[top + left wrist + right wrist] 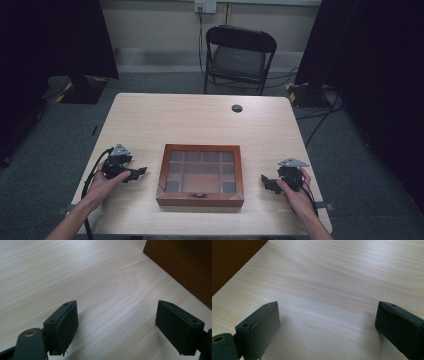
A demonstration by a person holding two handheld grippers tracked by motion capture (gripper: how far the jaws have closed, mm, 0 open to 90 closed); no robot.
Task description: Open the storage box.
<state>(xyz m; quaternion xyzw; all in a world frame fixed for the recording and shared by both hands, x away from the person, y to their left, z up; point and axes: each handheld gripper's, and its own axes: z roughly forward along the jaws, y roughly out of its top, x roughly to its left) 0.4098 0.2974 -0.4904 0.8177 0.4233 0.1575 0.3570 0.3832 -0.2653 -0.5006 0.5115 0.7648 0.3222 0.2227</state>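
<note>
A flat, square wooden box (200, 175) lies closed near the front edge of the pale counter (150, 115), about midway across it. Its frame is reddish-brown, and its lid is a glass pane divided by thin wooden bars into small compartments around a larger middle one. A small metal clasp sits at the centre of its front wall. It rests level, its sides square to the counter's edges.
</note>
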